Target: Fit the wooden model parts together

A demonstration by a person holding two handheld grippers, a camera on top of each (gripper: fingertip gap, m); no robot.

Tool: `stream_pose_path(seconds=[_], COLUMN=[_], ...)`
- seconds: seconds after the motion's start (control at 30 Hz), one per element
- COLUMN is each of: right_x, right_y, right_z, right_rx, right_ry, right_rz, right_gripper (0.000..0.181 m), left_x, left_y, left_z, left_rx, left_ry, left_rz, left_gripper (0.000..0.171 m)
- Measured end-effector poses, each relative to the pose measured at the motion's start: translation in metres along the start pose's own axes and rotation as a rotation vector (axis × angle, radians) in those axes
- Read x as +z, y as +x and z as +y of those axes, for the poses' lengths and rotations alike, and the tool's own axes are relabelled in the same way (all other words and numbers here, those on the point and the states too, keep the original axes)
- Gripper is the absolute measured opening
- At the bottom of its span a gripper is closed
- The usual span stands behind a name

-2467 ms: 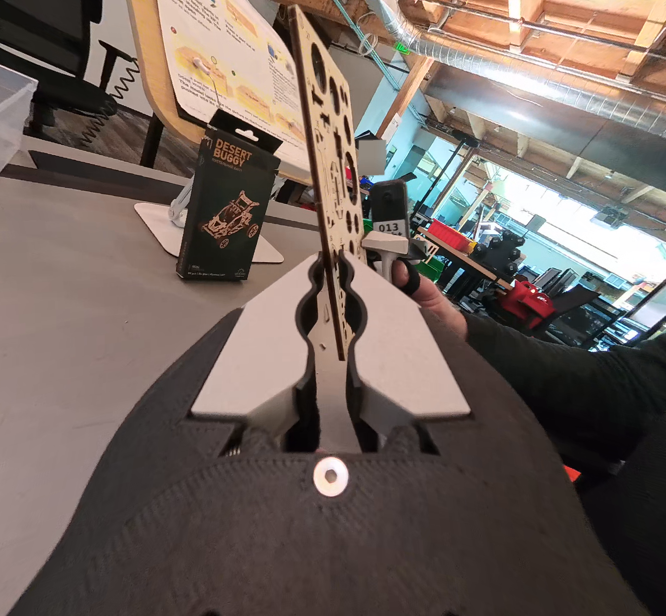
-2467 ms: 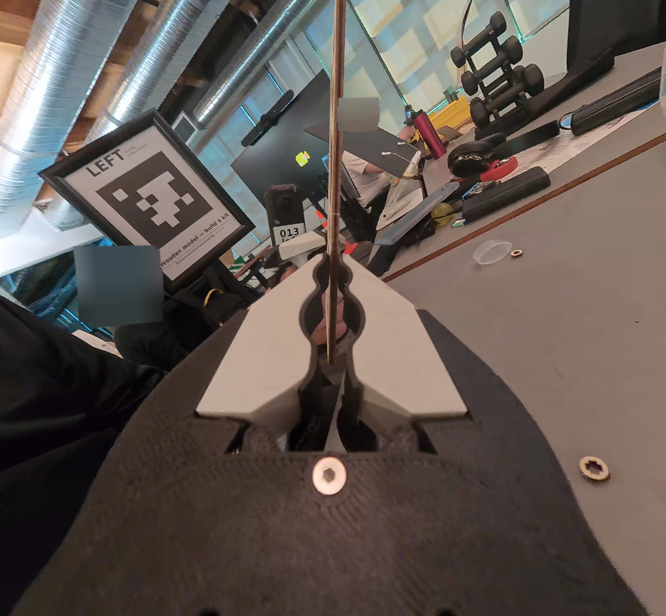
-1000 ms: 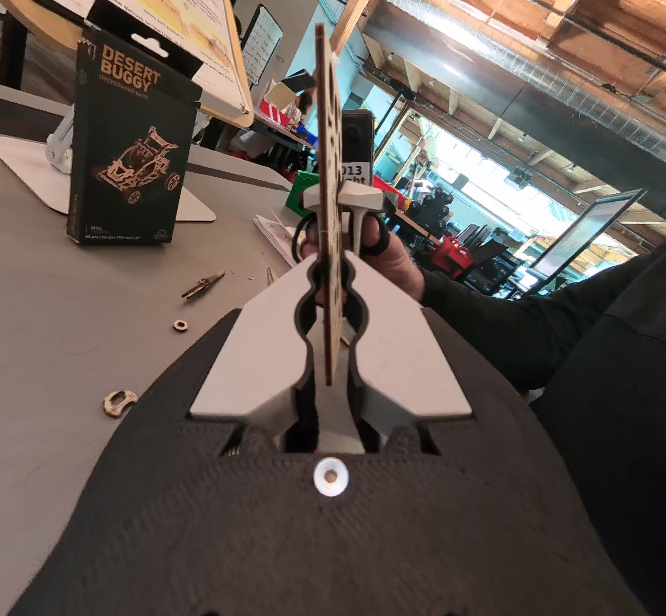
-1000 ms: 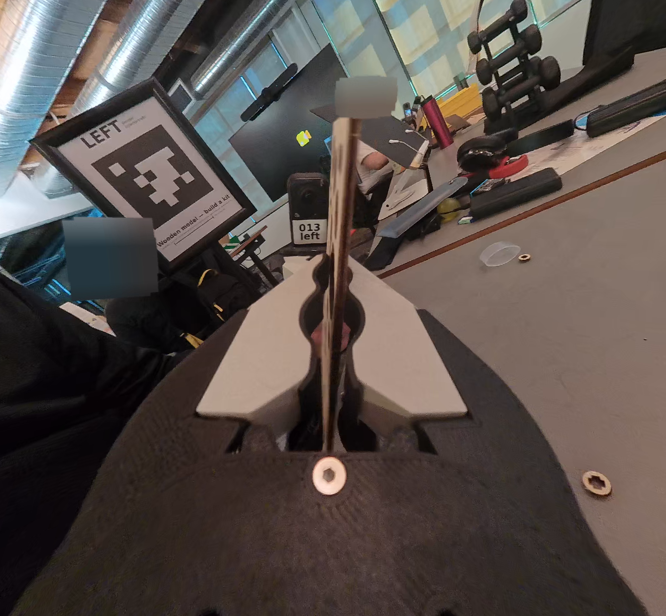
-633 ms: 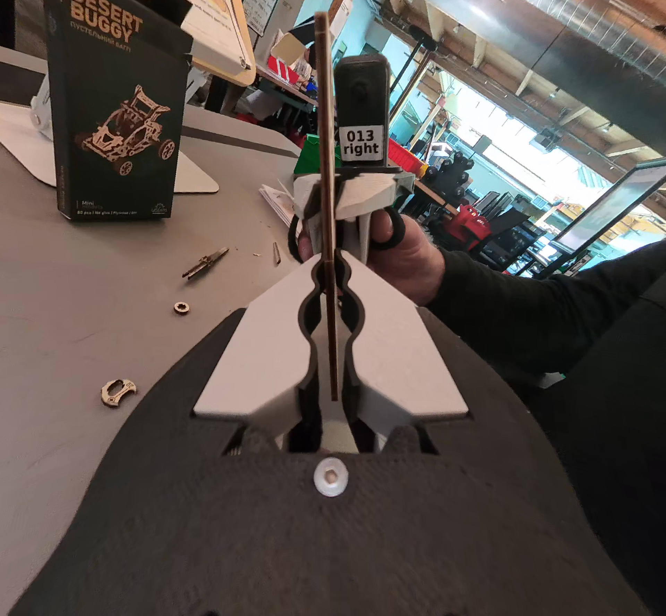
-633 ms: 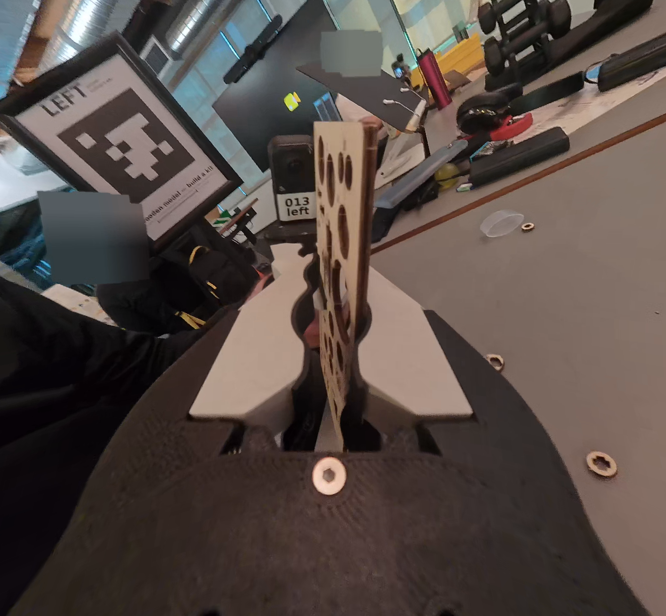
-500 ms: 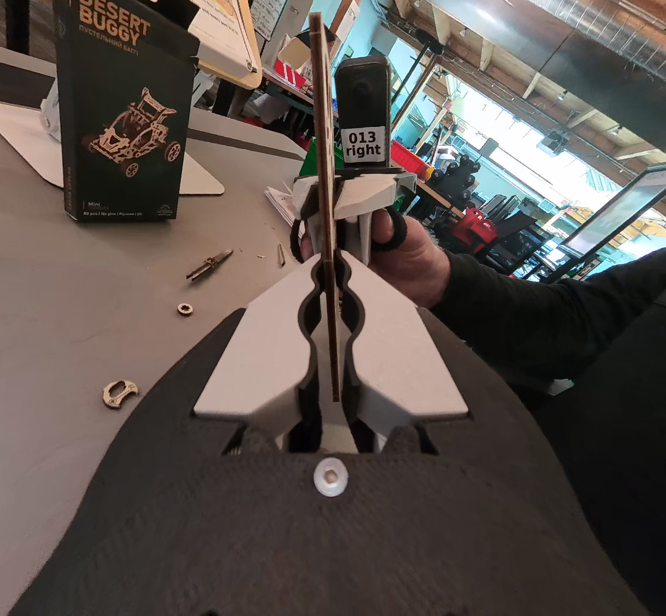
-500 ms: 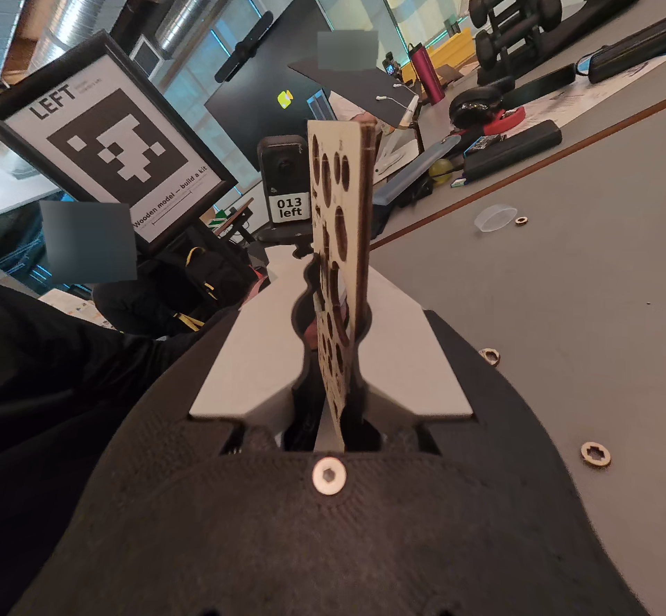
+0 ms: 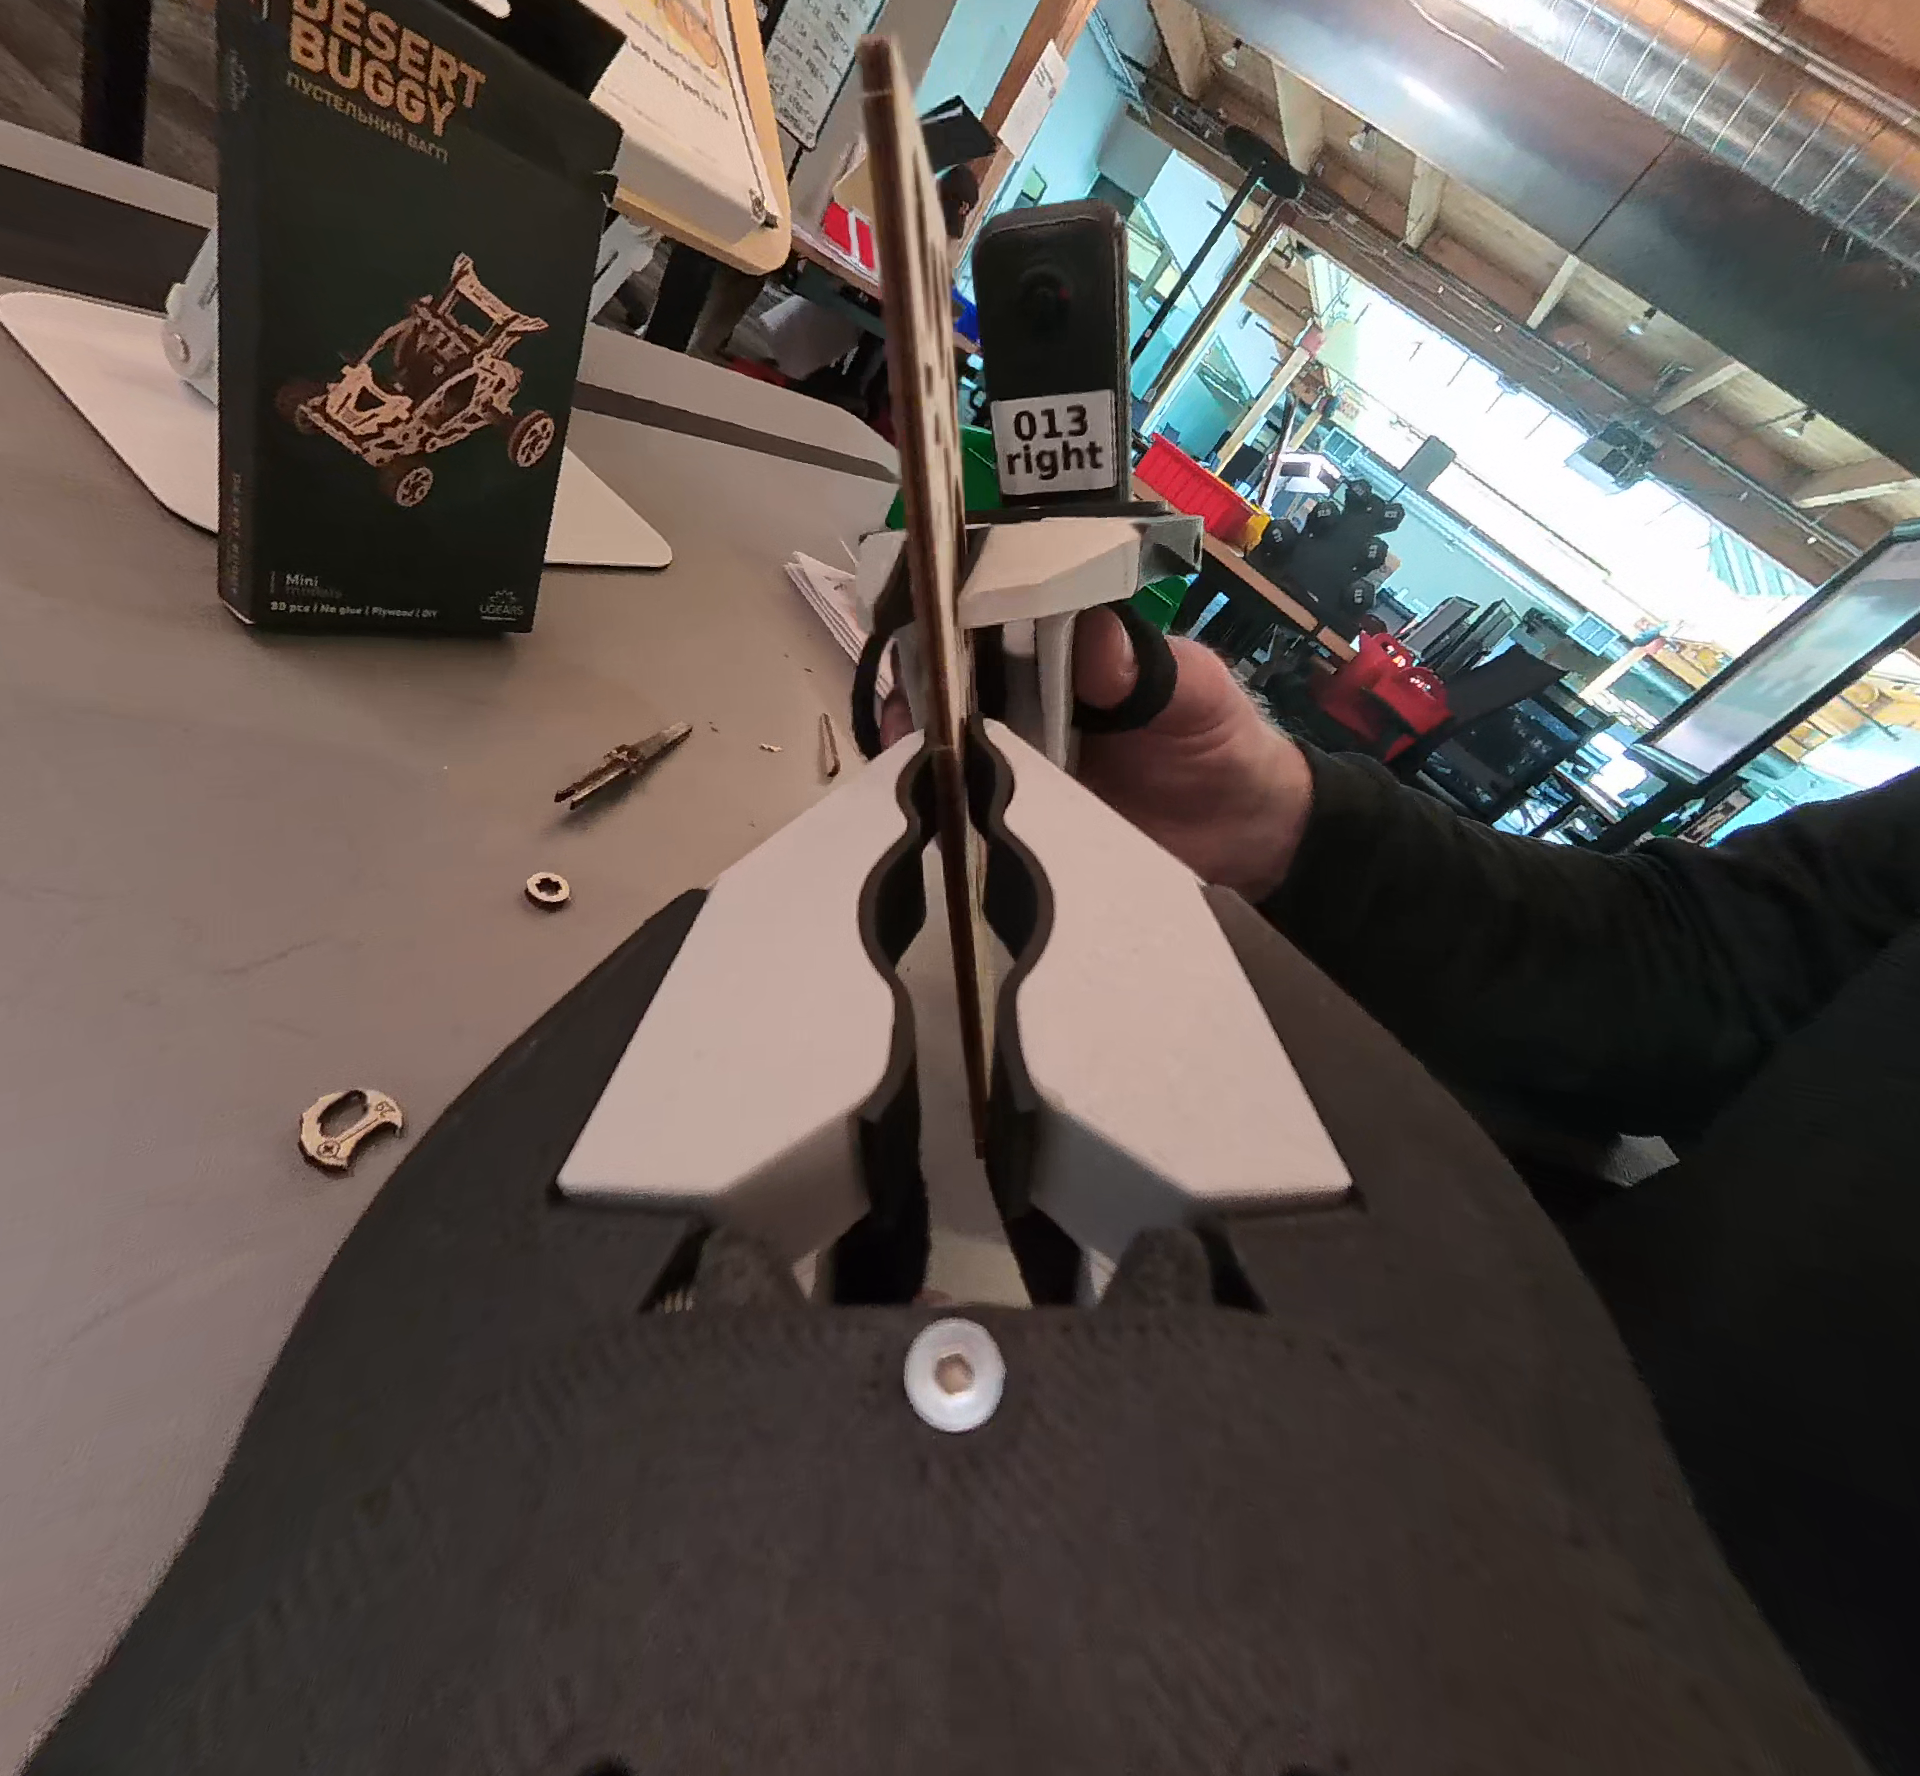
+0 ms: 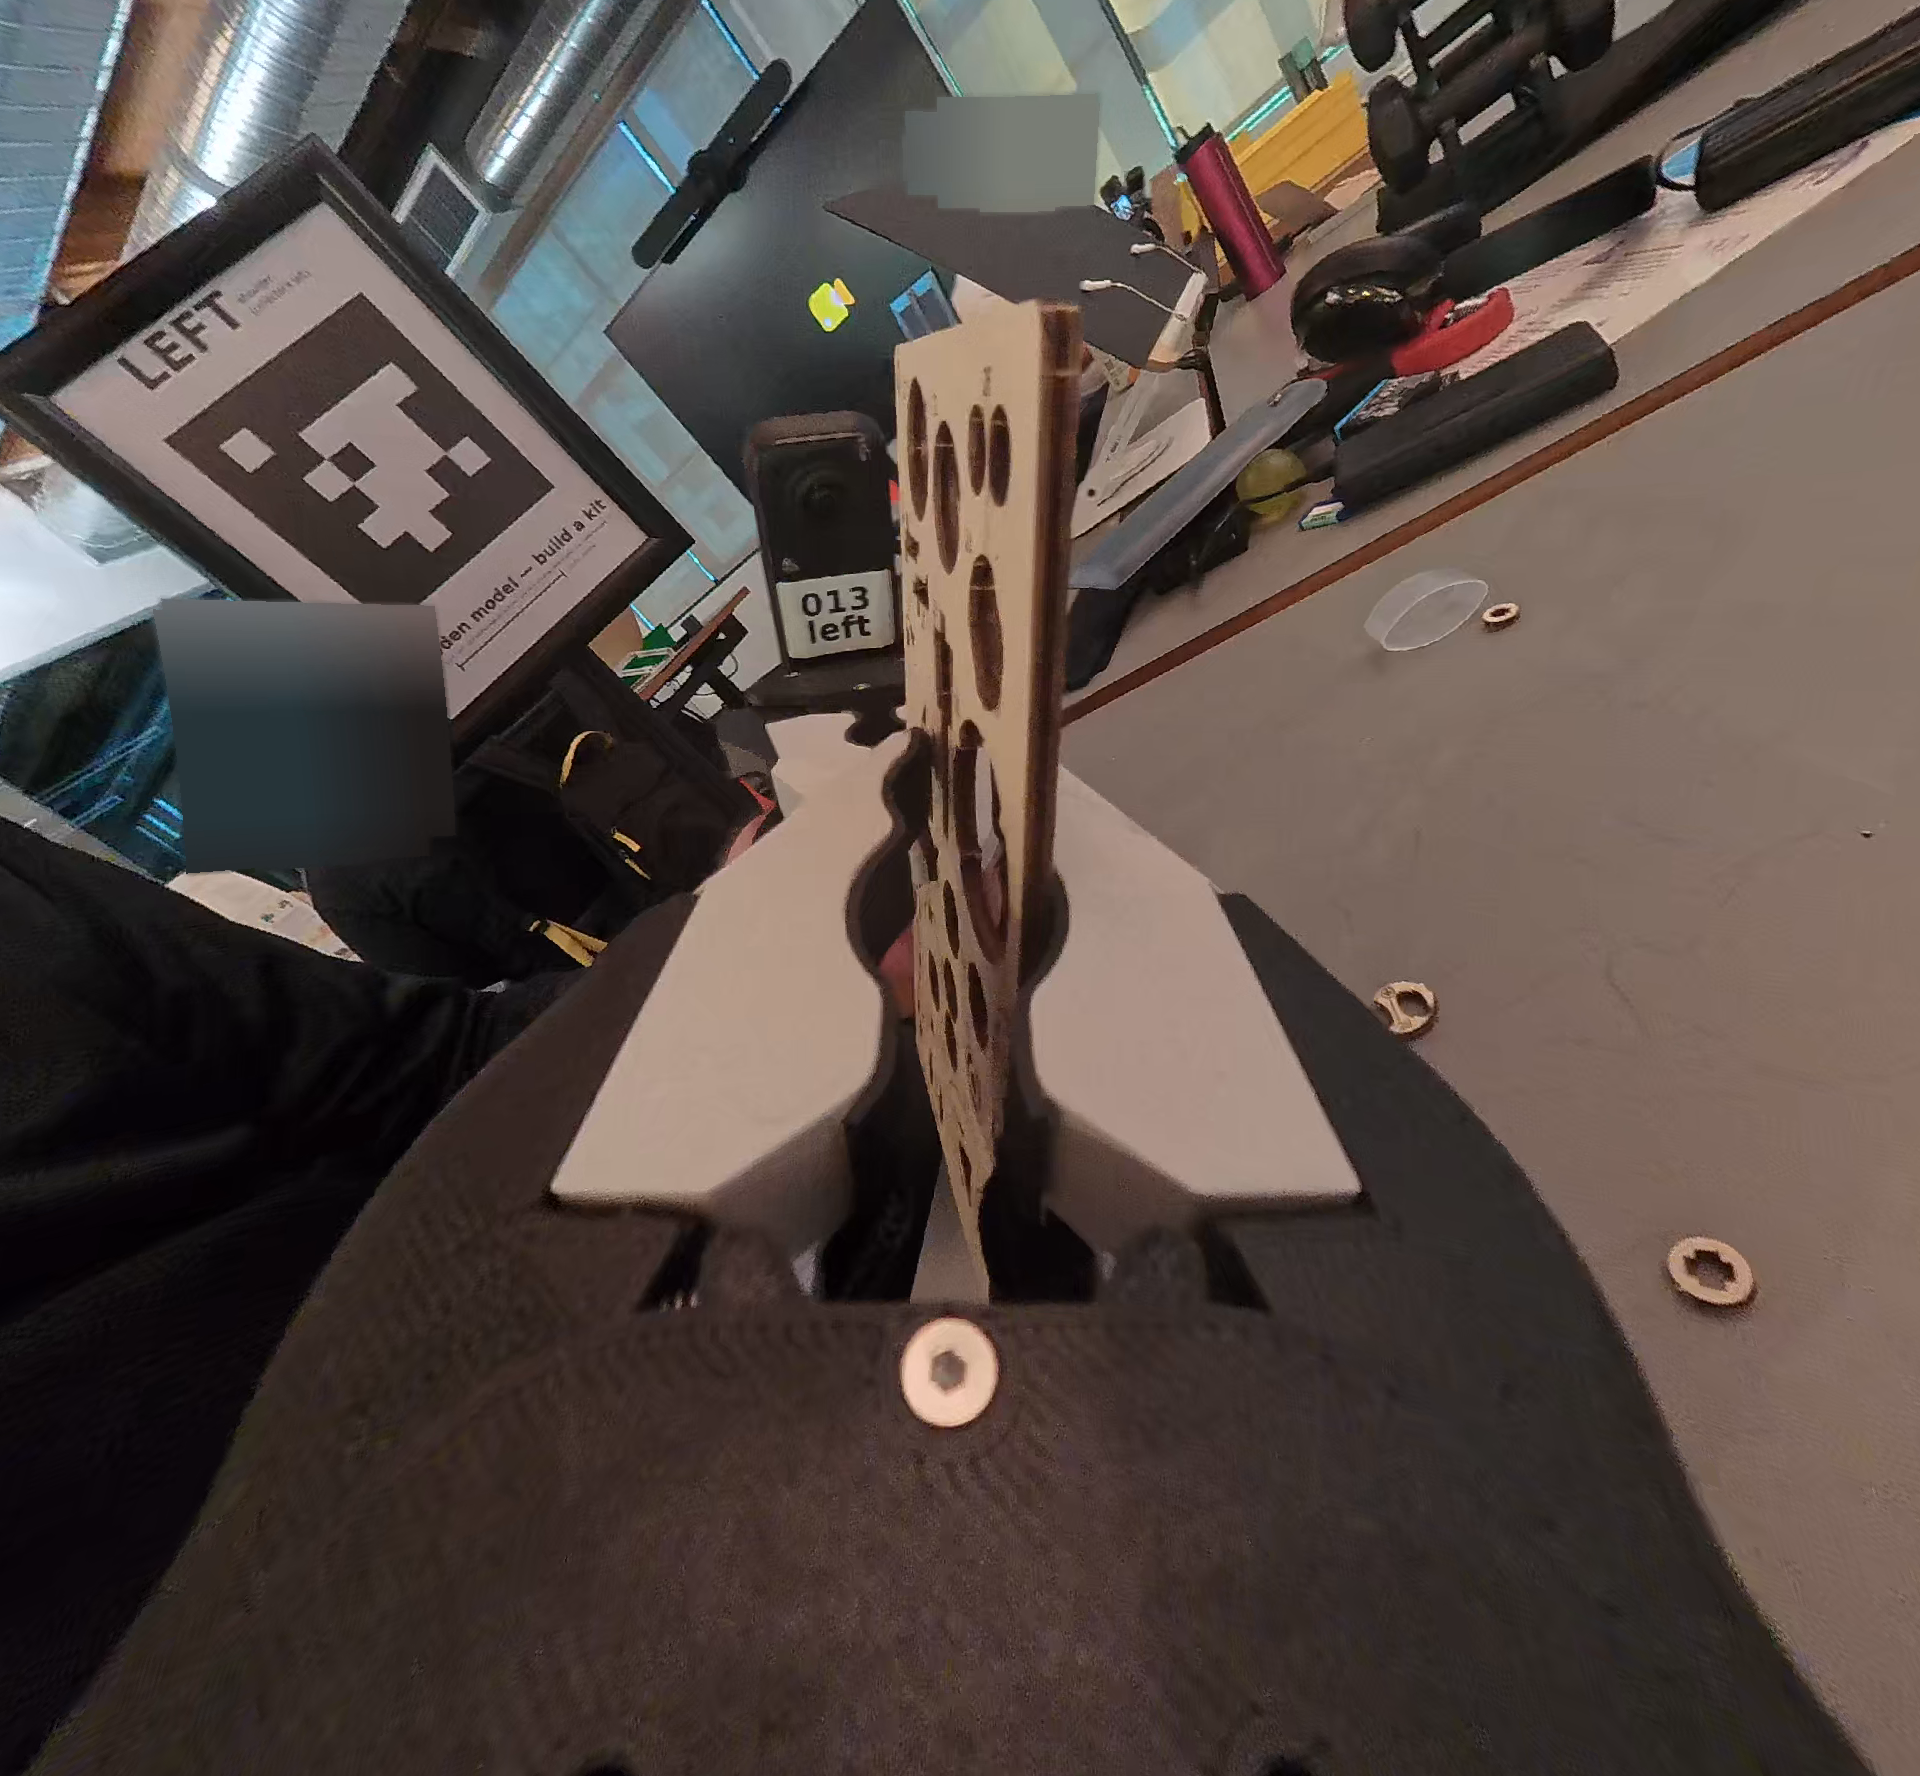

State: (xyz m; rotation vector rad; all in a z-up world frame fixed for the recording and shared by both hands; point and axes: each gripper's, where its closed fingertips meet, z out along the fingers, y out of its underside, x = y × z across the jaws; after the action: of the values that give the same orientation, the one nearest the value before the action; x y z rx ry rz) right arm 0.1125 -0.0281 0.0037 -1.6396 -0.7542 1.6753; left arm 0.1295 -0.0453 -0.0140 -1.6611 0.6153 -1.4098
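Observation:
A thin plywood sheet [image 9: 914, 396] with punched-out part holes stands upright and edge-on between the two grippers, above the grey table [image 9: 208, 843]. My left gripper [image 9: 951, 760] is shut on one edge of it. In the right wrist view the sheet [image 10: 987, 521] shows its holed face at a slant. My right gripper [image 10: 977, 770] has its jaws parted around the opposite edge, and the sheet leans on the right finger [image 10: 1164, 1030]. The two grippers face each other. The right gripper's camera [image 9: 1049, 355] shows just behind the sheet.
A dark kit box [image 9: 405, 324] stands at the back left. Loose wooden bits lie on the table: a ring [image 9: 548, 891], a clip-shaped piece [image 9: 350, 1129], a dark pin [image 9: 623, 763], another ring [image 10: 1710, 1271] and a clear disc [image 10: 1429, 611]. A framed marker sign [image 10: 343, 459] stands behind. My left and right fingertips are right by each other. Left tips and right tips are each some 15 centimeters from the clip-shaped piece [image 9: 350, 1129].
The right gripper's jaws have parted and the sheet has turned in them, showing its face. The left gripper stays shut on the sheet. Both views have tilted down towards the table.

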Motion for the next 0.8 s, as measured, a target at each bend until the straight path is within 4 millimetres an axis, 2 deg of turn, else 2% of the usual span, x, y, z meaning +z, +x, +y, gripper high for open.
stream_pose_path(seconds=[0.53, 0.7, 0.8], right_x=[-0.007, -0.005, -0.008], right_y=[0.030, 0.030, 0.033], right_z=[0.010, 0.008, 0.007], right_rx=[-0.030, -0.023, 0.006], right_ry=[-0.067, -0.047, -0.051], right_rz=[0.212, 0.210, 0.188], right_gripper=[0.004, 0.008, 0.024], left_x=[0.012, 0.011, 0.011], left_y=[-0.028, -0.027, -0.024], left_z=[0.016, 0.012, 0.011], left_rx=[0.071, 0.058, 0.047], left_ry=[-0.020, 0.007, 0.014], left_rz=[-0.173, -0.153, -0.131], left_gripper=[0.012, 0.011, 0.004])
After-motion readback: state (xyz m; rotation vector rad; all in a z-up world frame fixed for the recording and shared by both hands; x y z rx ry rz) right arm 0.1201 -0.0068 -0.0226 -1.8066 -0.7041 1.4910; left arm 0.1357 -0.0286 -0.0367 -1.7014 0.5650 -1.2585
